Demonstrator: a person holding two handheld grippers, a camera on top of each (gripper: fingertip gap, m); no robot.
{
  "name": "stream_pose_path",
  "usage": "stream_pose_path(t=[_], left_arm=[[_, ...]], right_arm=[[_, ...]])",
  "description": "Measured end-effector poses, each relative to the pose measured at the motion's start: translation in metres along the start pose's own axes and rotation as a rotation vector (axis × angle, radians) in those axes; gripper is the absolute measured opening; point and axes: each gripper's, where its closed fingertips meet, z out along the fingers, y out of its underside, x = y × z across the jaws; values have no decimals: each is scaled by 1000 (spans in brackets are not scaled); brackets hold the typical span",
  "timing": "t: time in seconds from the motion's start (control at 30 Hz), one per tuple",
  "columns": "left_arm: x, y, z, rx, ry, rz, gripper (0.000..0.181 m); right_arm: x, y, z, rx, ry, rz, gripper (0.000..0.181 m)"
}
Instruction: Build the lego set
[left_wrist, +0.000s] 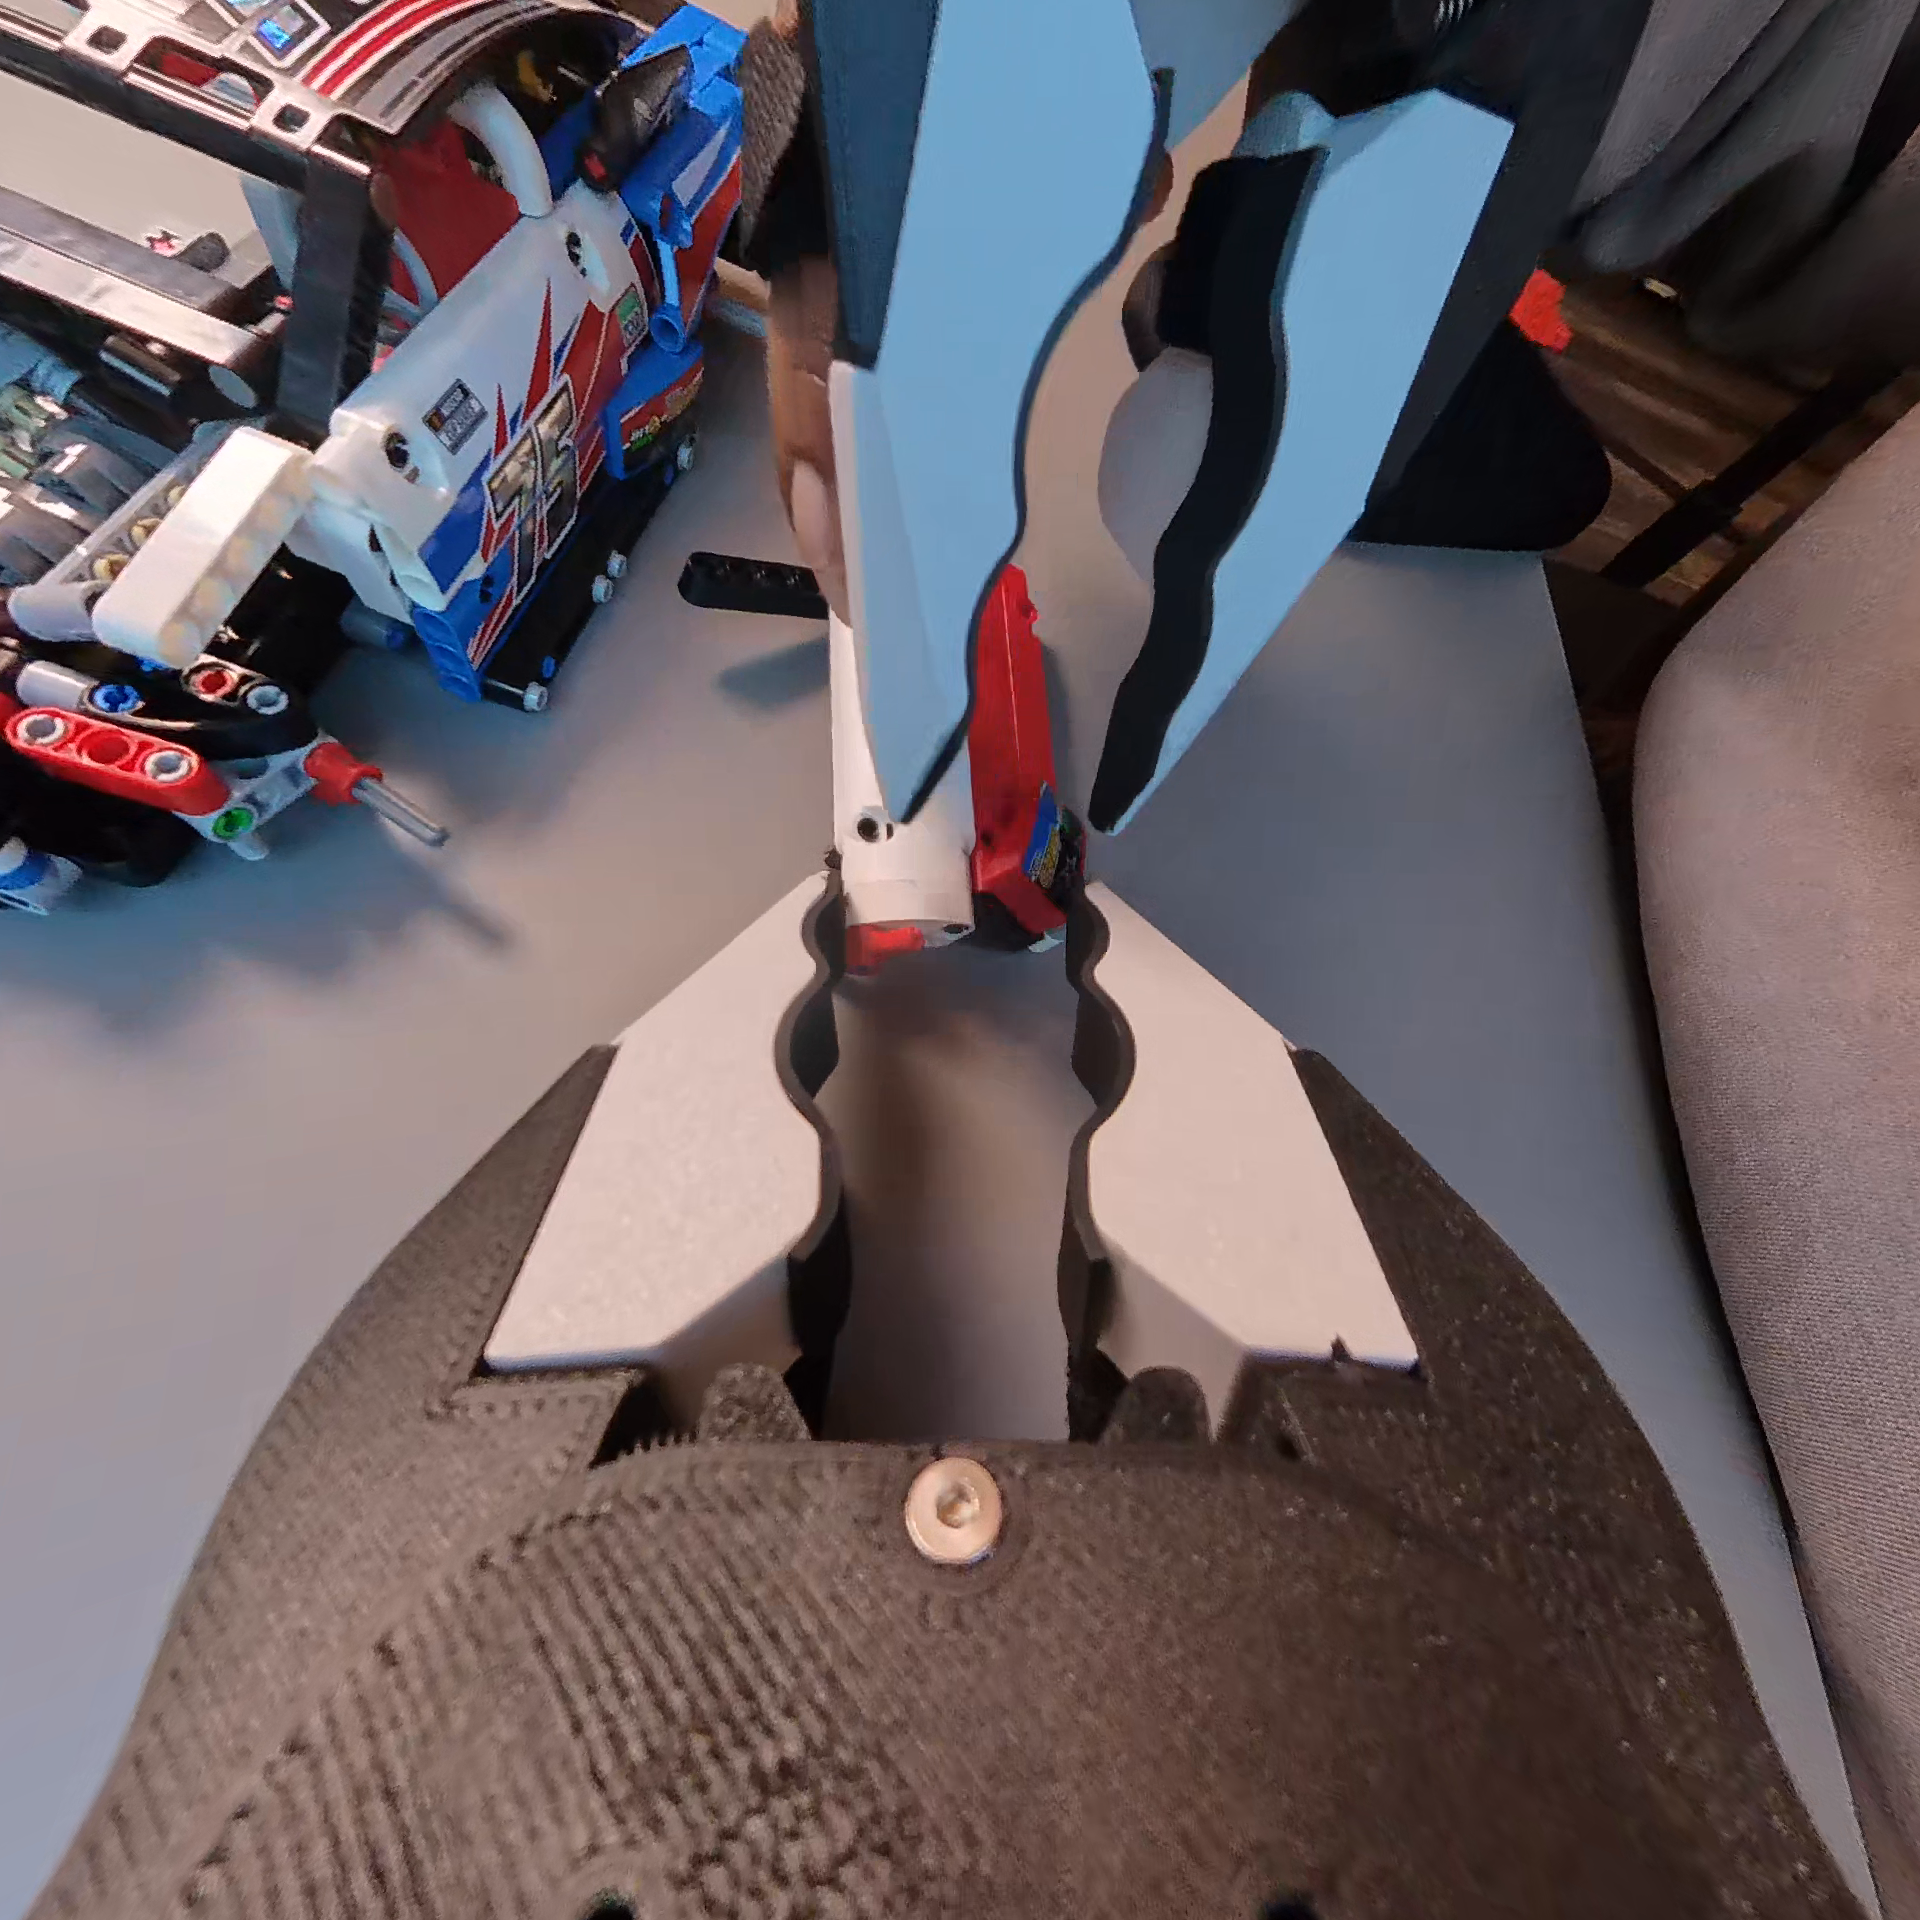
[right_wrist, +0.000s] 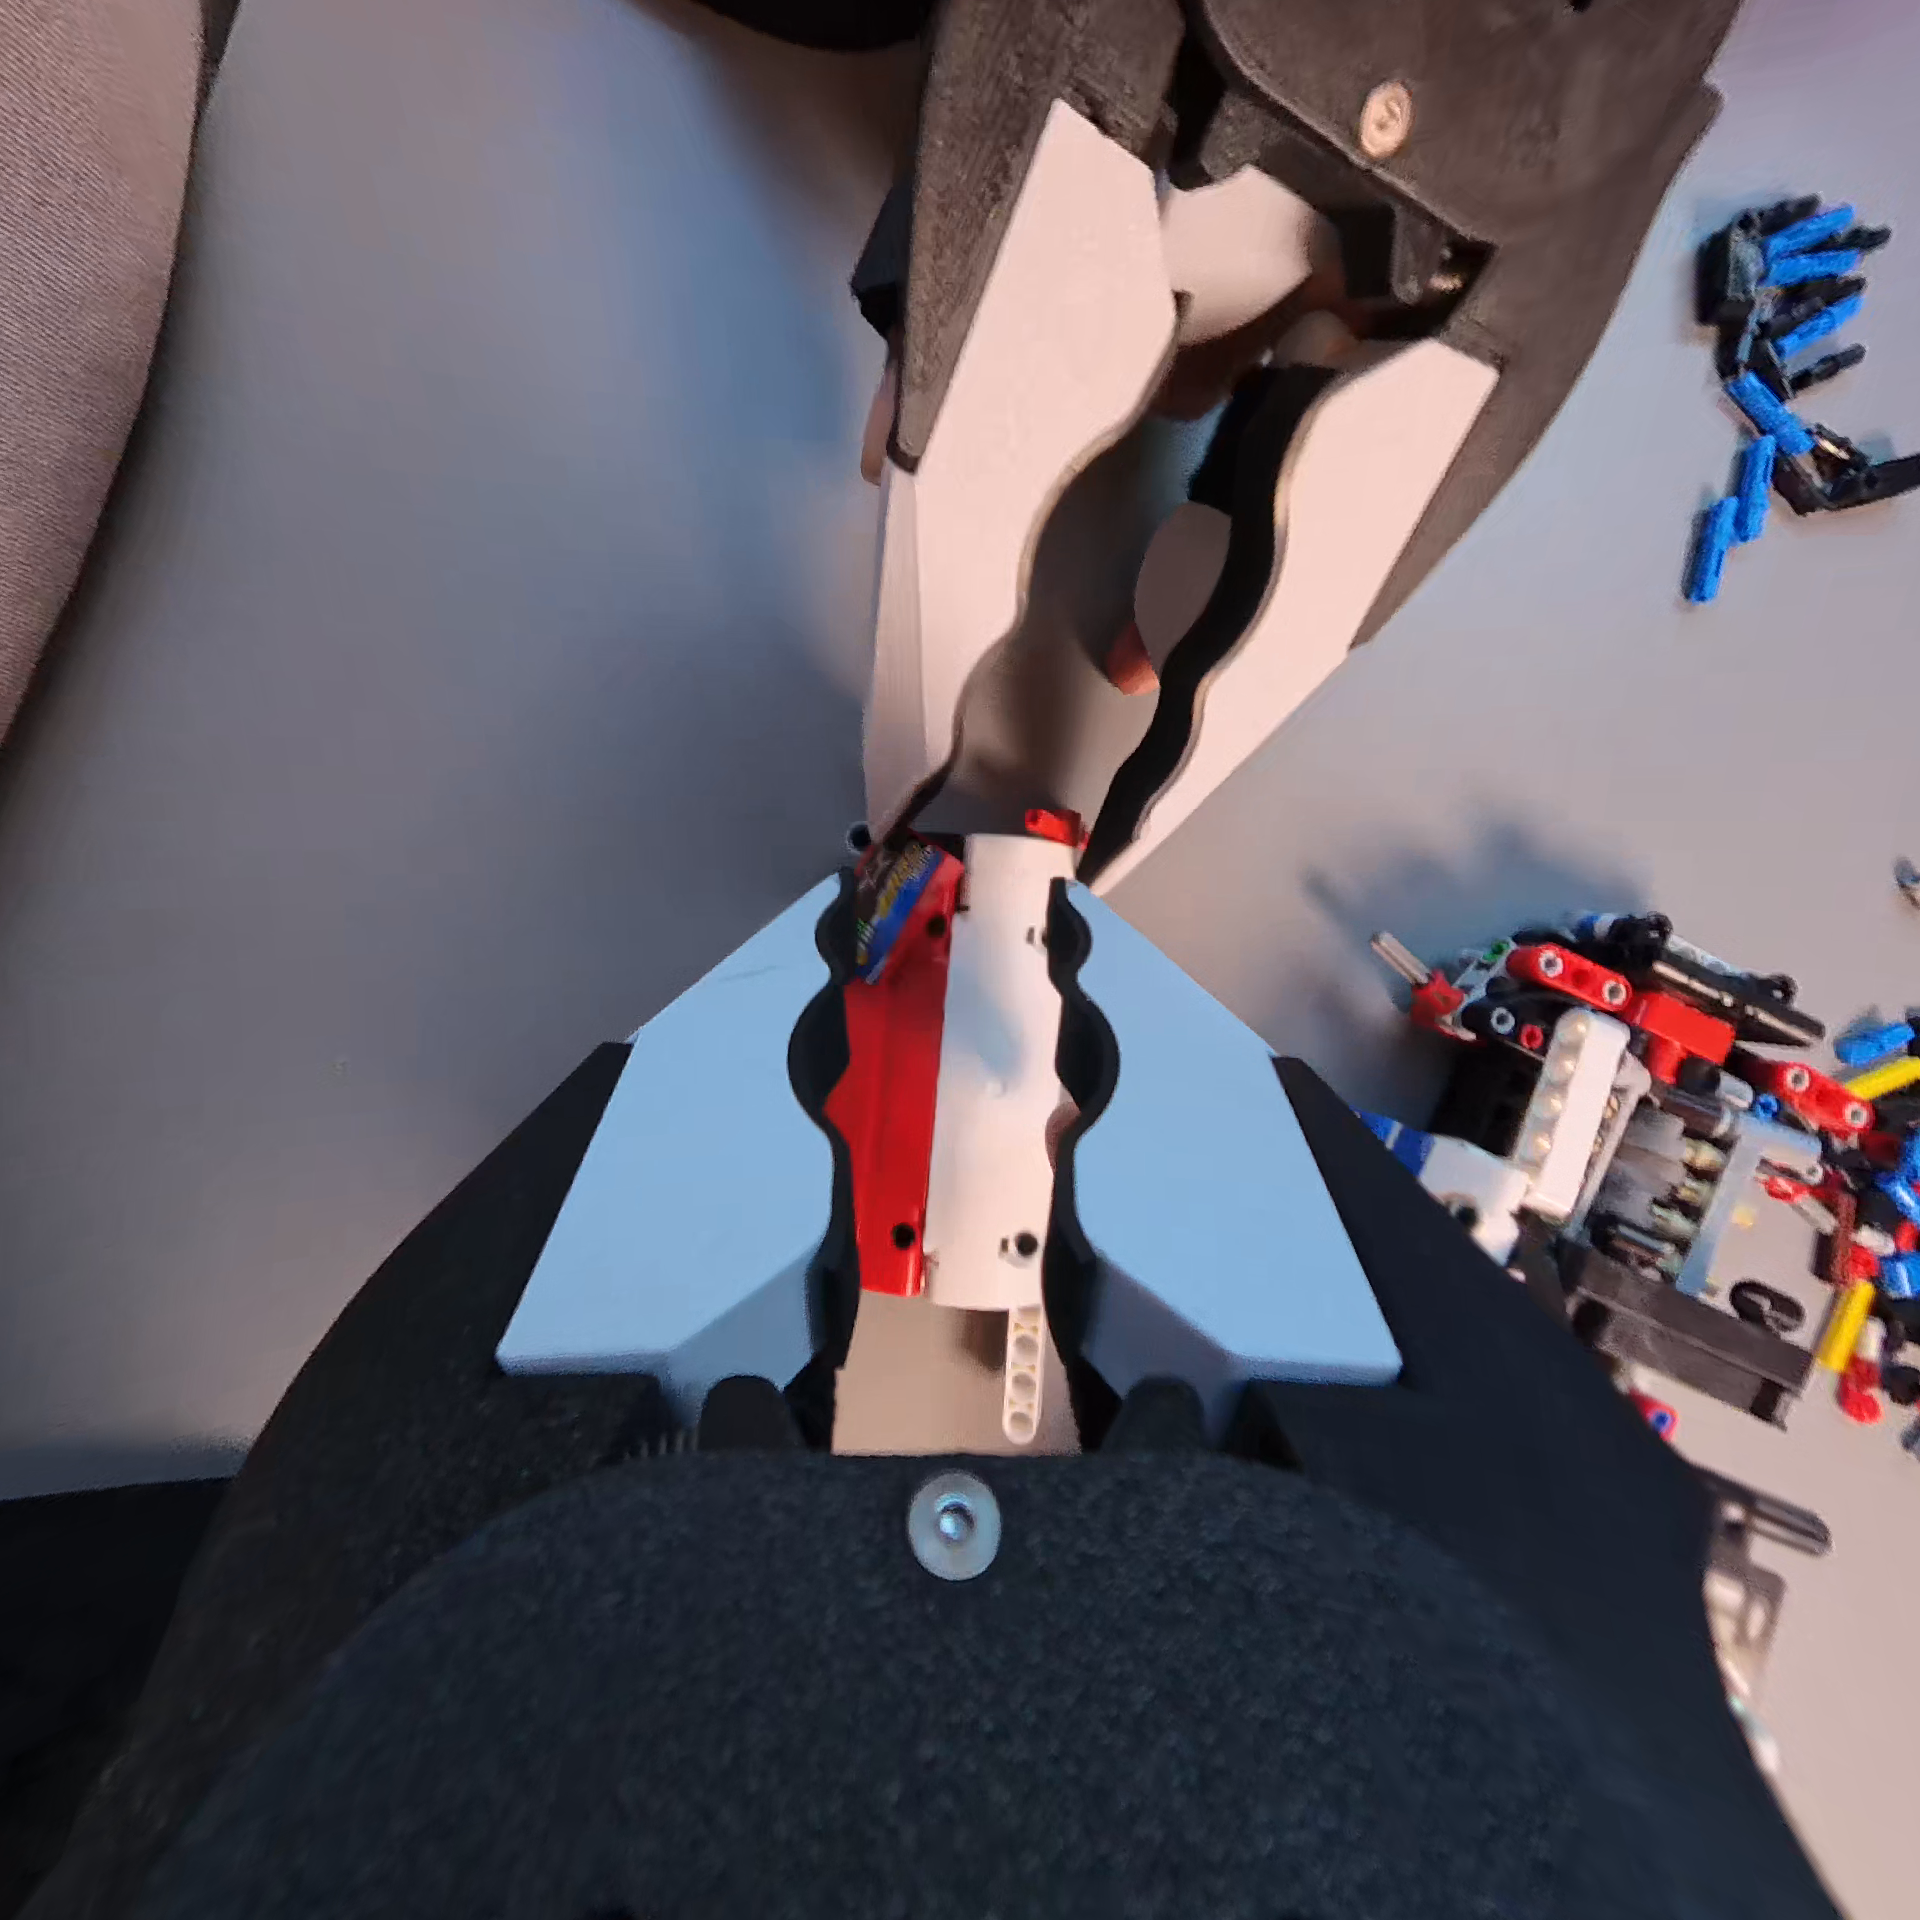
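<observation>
Two grippers meet tip to tip over a red and white lego panel assembly above a grey table.

Left wrist view: the left gripper (left_wrist: 956, 904) has its fingers spread, their tips on either side of the near end of the red and white panel assembly (left_wrist: 987, 790), seemingly touching it. The right gripper (left_wrist: 1003, 816) comes down from the far side; whether it clamps the assembly cannot be told here. The partly built lego car (left_wrist: 436, 416) stands on the grey table (left_wrist: 312, 1091) to the far left, with a black beam (left_wrist: 753, 574) lying beyond the grippers.

Right wrist view: the right gripper (right_wrist: 951, 904) pinches the assembly (right_wrist: 956, 1091) lengthwise between its fingers. The left gripper (right_wrist: 987, 831) reaches its far end, fingers apart. The car (right_wrist: 1662, 1122) sits right, and loose blue and black pins (right_wrist: 1777, 364) lie far right.
</observation>
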Motion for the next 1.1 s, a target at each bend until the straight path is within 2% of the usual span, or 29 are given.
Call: stream_pose_path(t=[0.17, 0.27, 0.5, 0.7, 0.9, 1.1], left_arm=[[1, 1, 1, -8, -11, 21, 42], [1, 4, 1, -28, -32, 54, 41], [1, 4, 1, -29, -42, 59, 41], [1, 2, 0, -13, -37, 17, 45], [1, 0, 2, 1, -67, -39, 46], [-5, -4, -1, 49, -82, -77, 42]], right_arm=[[6, 32, -2, -99, 1, 101, 55], [2, 38, 3, -117, -30, 128, 59], [-2, 44, 7, -190, -92, 155, 53], [-1, 44, 6, -181, -112, 170, 49], [1, 39, 7, -155, 45, 129, 49], [3, 25, 0, -40, 293, 88, 49]])
